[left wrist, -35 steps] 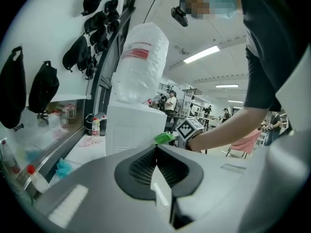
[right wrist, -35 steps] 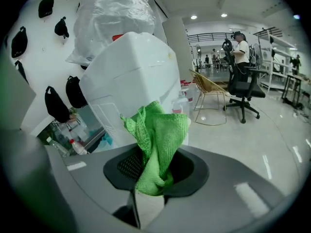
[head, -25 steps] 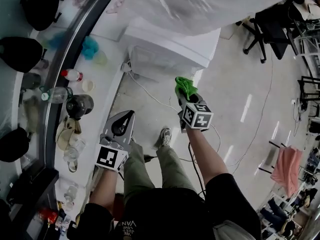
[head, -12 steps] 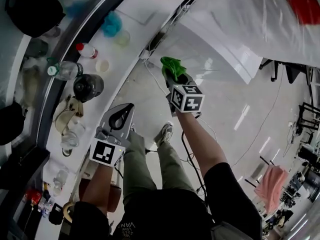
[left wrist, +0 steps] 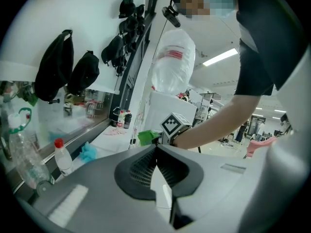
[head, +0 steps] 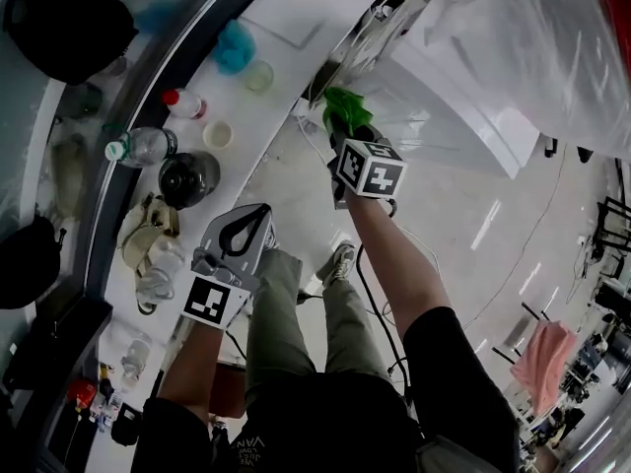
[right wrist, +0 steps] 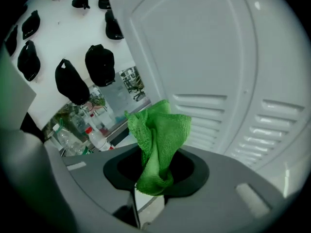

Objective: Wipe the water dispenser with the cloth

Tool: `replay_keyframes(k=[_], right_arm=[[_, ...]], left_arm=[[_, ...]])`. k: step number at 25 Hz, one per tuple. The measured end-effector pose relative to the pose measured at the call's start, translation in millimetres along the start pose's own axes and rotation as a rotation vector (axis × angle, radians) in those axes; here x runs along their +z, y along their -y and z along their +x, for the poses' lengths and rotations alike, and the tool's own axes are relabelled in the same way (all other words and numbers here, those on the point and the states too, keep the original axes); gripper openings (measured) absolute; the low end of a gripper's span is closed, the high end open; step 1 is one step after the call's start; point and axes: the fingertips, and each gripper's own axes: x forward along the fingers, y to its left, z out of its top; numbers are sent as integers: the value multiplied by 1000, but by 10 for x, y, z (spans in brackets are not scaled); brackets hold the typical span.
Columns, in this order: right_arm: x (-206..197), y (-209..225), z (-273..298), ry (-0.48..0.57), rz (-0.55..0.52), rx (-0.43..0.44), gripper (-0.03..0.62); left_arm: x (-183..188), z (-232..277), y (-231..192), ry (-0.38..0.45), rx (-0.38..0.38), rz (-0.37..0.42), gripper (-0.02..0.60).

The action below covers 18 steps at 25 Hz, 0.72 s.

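Black bags [head: 61, 23]: head view, 10 o'clock, hanging against the white wall.
Ledge [head: 296, 13]: a white counter that runs from 7 o'clock up to 12 o'clock along the left side.
Red-capped bottle [head: 175, 101]: on the ledge at 10 o'clock, with a green-capped bottle [head: 138, 148] just below it.
Dark jug [head: 187, 178]: round, at 9 o'clock, near the two bottles.
Blue rag [head: 234, 45]: crumpled on the ledge at 11 o'clock.
Left gripper [left wrist: 156, 149]: in the head view it sits at 8 o'clock of centre, low and close over the person's leg. Its own view shows the two jaws pressed together with nothing between them.
Right gripper [right wrist: 154, 178]: in the head view just past 12 o'clock, at the end of the forward-reaching arm. Its jaws are clamped on the cloth.
Cloth [right wrist: 158, 140]: green and bunched. Its lower end is pinched in the right gripper's jaws and the rest stands up out of them in folds. It is close in front of the dispenser's side panel (whether it touches cannot be told).
Water dispenser [right wrist: 204, 57]: white, at 1 to 2 o'clock in the head view. In the right gripper view its panel fills the upper right, with louvred slots at 4 o'clock.
Plastic sheet [head: 552, 37]: clear, draped over the dispenser at 1 o'clock.
Pink fabric [head: 542, 353]: at 4 o'clock, well apart from both grippers.
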Motion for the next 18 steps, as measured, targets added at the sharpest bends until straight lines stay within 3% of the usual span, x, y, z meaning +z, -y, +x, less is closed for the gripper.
replay_keyframes(k=[8, 18], right_arm=[[-5, 640, -378, 24, 58, -95, 120], [-252, 1503, -1239, 53, 115, -171, 120]], left_arm=[[41, 230, 80, 63, -8, 34, 2], [42, 497, 850, 73, -75, 38, 2]])
